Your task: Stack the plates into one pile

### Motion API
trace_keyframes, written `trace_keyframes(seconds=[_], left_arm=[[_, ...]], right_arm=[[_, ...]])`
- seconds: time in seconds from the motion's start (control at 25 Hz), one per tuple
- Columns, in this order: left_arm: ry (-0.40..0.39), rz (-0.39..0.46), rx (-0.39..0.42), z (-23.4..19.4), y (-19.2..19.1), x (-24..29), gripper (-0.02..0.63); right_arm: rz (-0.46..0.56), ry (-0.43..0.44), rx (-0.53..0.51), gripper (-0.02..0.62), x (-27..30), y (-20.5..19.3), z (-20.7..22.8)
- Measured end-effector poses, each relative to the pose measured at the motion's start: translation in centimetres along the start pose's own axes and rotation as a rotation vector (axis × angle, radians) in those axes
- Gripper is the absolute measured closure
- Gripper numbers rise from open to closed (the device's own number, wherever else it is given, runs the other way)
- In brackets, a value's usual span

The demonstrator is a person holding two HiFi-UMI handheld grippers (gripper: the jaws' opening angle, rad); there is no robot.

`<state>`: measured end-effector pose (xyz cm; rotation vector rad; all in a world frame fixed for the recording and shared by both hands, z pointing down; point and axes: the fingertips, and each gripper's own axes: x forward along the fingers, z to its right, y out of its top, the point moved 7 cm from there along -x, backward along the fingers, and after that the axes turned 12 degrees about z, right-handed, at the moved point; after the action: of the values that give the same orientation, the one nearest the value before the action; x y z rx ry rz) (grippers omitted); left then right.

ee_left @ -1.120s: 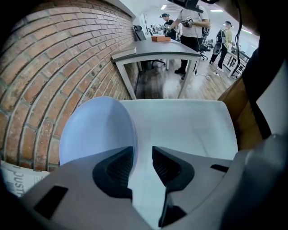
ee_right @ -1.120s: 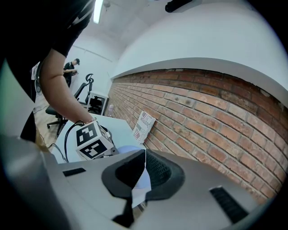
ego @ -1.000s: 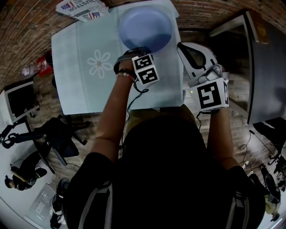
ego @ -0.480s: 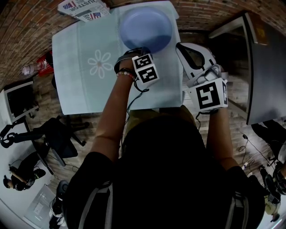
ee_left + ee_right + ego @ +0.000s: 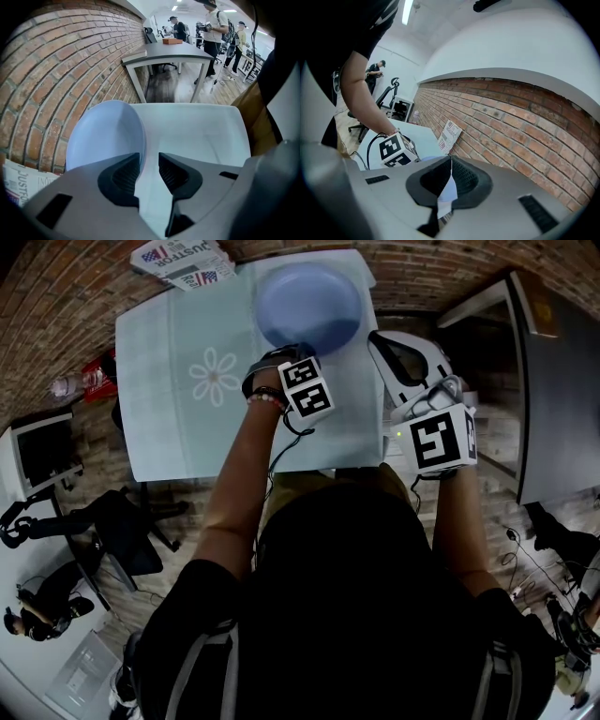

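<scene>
Shoulders in a dark top [image 5: 356, 615] fill the bottom of the head view, with both forearms reaching up the frame. Right of centre, the right gripper [image 5: 450, 161] hangs beside the table's right edge, its marker cube [image 5: 436, 439] facing the camera. In the right gripper view its pads meet at the tips with nothing between them. Just left of it, at frame centre, the left gripper [image 5: 149, 161] points steeply down over the pale table [image 5: 187, 427]. Its jaws stand apart, bare tabletop showing through the gap. The blue plate [image 5: 309, 301] lies on the table at the upper centre of the head view. In the left gripper view its near rim runs just beside the left-hand pad, not pinched. How many plates lie stacked there cannot be told. A printed daisy [image 5: 214, 376] marks the cloth left of the plate. At the upper left a newspaper [image 5: 183, 259] leans against the brick wall [image 5: 56, 70].
</scene>
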<state>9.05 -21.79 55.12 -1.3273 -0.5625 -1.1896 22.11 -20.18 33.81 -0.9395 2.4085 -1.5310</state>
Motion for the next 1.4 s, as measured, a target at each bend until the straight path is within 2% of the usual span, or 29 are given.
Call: trace_keyframes(seconds=[0.4,0.84,1.4], left_arm=[[0.063,0.044,-0.033,-0.8,0.6,-2.5,0.477],[0.167,0.122,-0.056,-2.6,2.6,-7.9,0.477],[0.329,0.306,-0.057,-4.1,5.0,-17.5,0.477]], right_arm=[[0.044,-0.009,-0.018,0.56,0.1,1.7,-0.2],[0.088,-0.014,-0.049,0.56,0.3,3.8,-0.1],[0.117,-0.027,-0.061,0.56,0.5,6.1,-0.2]])
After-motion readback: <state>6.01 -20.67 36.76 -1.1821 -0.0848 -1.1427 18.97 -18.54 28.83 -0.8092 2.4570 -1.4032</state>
